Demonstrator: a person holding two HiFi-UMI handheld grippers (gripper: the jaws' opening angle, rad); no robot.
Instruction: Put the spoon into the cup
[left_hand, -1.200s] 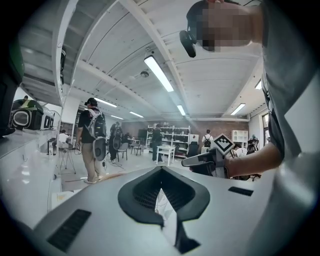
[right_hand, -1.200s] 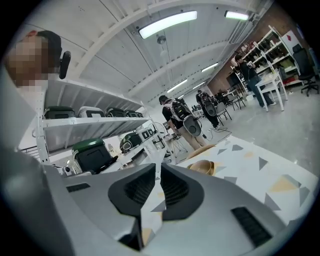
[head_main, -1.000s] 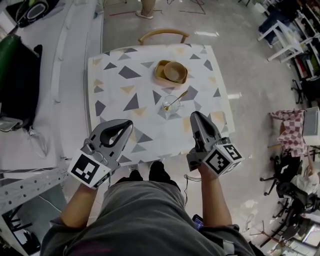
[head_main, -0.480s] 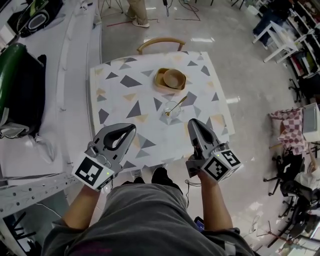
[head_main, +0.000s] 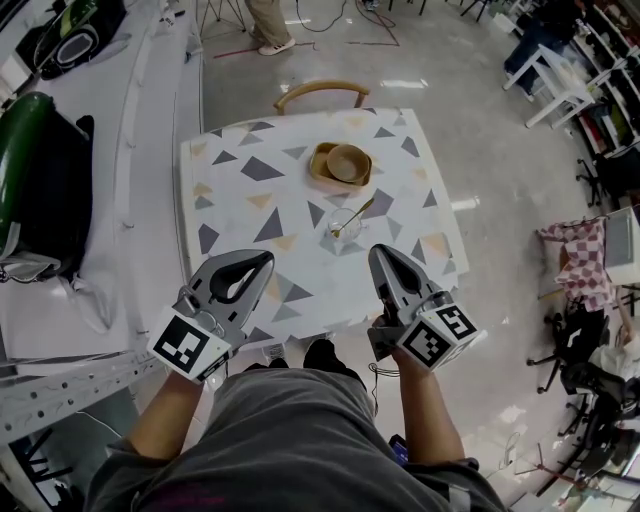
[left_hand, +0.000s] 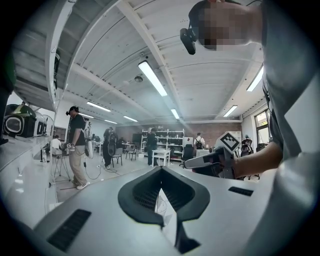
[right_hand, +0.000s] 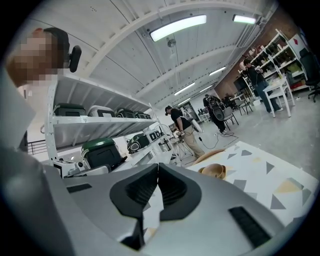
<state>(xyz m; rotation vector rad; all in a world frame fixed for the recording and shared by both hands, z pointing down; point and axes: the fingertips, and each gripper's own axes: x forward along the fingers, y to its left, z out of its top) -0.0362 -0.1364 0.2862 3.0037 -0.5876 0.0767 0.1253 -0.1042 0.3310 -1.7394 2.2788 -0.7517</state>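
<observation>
A clear glass cup (head_main: 341, 222) stands near the middle of the patterned table (head_main: 240, 205). A gold spoon (head_main: 353, 213) rests in it, handle leaning out to the upper right. My left gripper (head_main: 266, 256) hovers over the table's near left part, shut and holding nothing. My right gripper (head_main: 376, 250) is just below and right of the cup, apart from it, also shut and holding nothing. In the left gripper view the jaw tips (left_hand: 161, 168) meet; in the right gripper view they (right_hand: 158, 165) meet too. Neither gripper view shows the cup.
A wooden bowl (head_main: 347, 162) sits on a wooden tray at the table's far side, and the bowl (right_hand: 212, 171) shows in the right gripper view. A wooden chair (head_main: 322, 92) stands behind the table. A white shelf bench (head_main: 110, 200) runs along the left.
Both grippers have drawn slightly back toward the person, the right one a little left and away from the cup. The spoon stays in the cup.
</observation>
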